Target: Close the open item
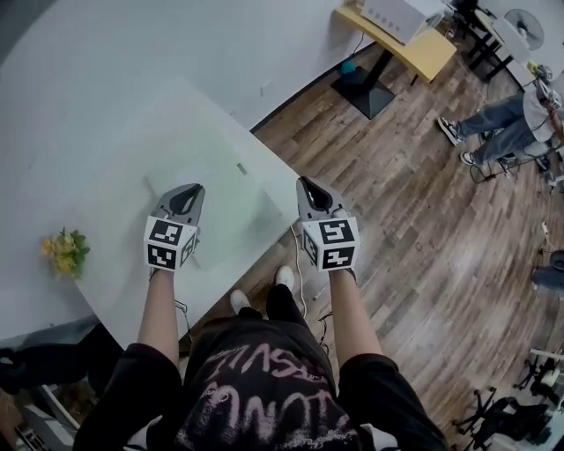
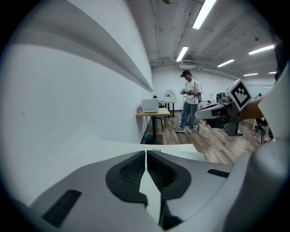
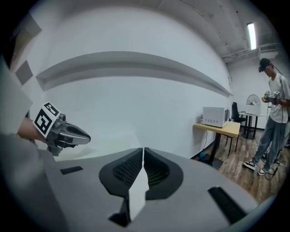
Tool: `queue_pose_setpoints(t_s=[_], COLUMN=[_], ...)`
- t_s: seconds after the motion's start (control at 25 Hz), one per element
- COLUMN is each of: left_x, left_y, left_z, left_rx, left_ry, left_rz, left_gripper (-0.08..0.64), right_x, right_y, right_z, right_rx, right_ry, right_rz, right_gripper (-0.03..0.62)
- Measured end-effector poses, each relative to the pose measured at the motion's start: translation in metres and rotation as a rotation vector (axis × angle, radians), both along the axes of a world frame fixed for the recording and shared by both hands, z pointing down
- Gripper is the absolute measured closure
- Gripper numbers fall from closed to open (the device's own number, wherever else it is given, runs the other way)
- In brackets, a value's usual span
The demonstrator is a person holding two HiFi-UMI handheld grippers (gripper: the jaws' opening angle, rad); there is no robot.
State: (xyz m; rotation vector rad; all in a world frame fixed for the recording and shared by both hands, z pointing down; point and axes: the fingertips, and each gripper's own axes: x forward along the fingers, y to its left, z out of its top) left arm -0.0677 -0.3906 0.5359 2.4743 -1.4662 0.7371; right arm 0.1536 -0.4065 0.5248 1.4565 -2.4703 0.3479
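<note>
A flat, pale rectangular item (image 1: 225,163) with a small grey tab lies on the white table (image 1: 97,150); I cannot tell what it is or whether it is open. My left gripper (image 1: 190,190) hovers over its near left part, jaws shut with nothing between them. My right gripper (image 1: 308,184) hangs at the table's right edge, also shut and empty. In the left gripper view the shut left gripper (image 2: 146,152) points along the pale item (image 2: 172,148). From the right gripper (image 3: 143,149), the left gripper (image 3: 74,134) shows at the left.
A small bunch of yellow flowers (image 1: 63,251) lies at the table's left. Across the wooden floor (image 1: 397,176) stands a wooden desk (image 1: 421,51) with a white appliance (image 1: 392,16). A person (image 1: 515,119) is at the far right. A white wall (image 3: 127,90) runs ahead.
</note>
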Motion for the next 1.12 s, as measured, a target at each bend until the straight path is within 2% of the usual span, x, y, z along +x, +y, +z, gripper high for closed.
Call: queue_pose_setpoints(t_s=[0.28, 0.6, 0.76, 1.0, 1.12], left_x=[-0.039, -0.112, -0.143, -0.173, -0.185], left_y=[0.023, 0.049, 0.062, 0.081, 0.089], left_z=[-0.037, -0.088, -0.115, -0.163, -0.176], left_rx=[0.089, 0.197, 0.242, 0.36, 0.391], left_ry=[0.052, 0.106, 0.104, 0.111, 0.112], left_rz=[-0.09, -0.264, -0.342, -0.409, -0.44], left_gripper=[0.543, 0.546, 0.546, 0.546, 0.546], right_x=[-0.053, -0.106, -0.126, -0.154, -0.164], right_y=[0.004, 0.004, 0.002, 0.0, -0.001], right_z=[-0.02, -0.055, -0.072, -0.098, -0.109], right_rx=[0.024, 0.086, 0.103, 0.158, 0.176], right_ry=[-0.015, -0.053, -0.054, -0.044, -0.049], right_rz=[-0.077, -0.151, -0.181, -0.229, -0.239], right_gripper=[0.565, 0.566, 0.566, 0.568, 0.568])
